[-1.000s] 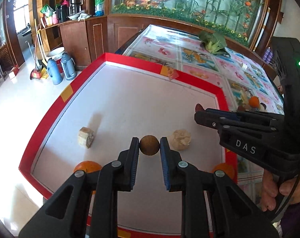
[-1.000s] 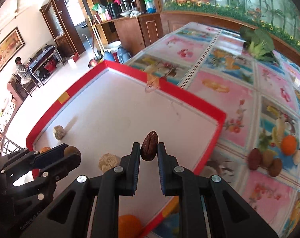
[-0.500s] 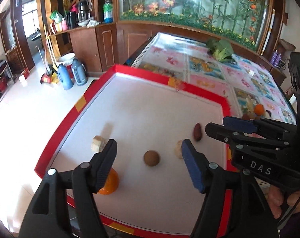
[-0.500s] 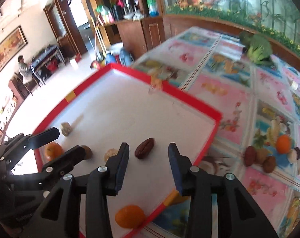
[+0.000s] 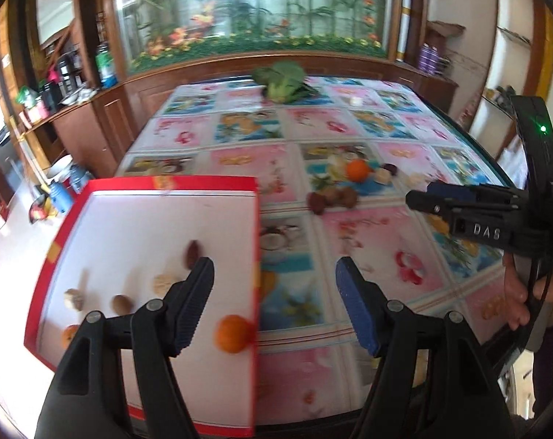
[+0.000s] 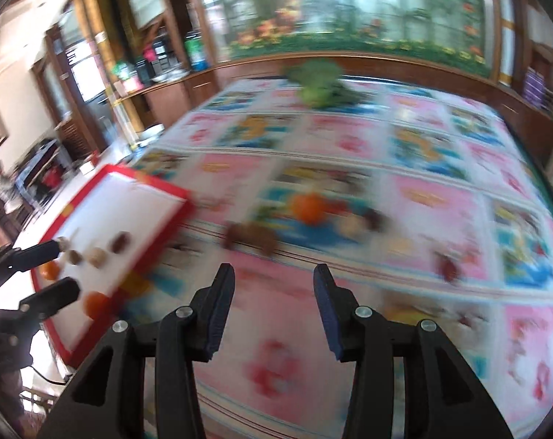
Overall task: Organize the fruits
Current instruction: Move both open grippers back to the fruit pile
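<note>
A red-rimmed white tray (image 5: 254,219) lies at the left and holds a dark date (image 5: 193,250), a pale knobbly fruit (image 5: 163,283), a round brown fruit (image 5: 122,304), a pale chunk (image 5: 73,298) and two oranges (image 5: 233,333). More fruit sits loose on the flowered tablecloth: an orange (image 5: 357,170) and brown pieces (image 5: 331,197). My left gripper (image 5: 274,270) hangs open and empty over the tray's right rim. My right gripper (image 6: 273,278) is over the cloth in a blurred view, with nothing between its opening jaws. The loose orange (image 6: 309,206) lies ahead of it.
A green cabbage (image 5: 283,80) lies at the table's far end, before a wooden ledge and a glass wall. A hand (image 5: 514,292) holds the right gripper at the right edge. Cupboards and flasks stand left of the table.
Both grippers opened, leaving the round brown fruit and the date on the tray. Both then swung right, off the tray and over the tablecloth.
</note>
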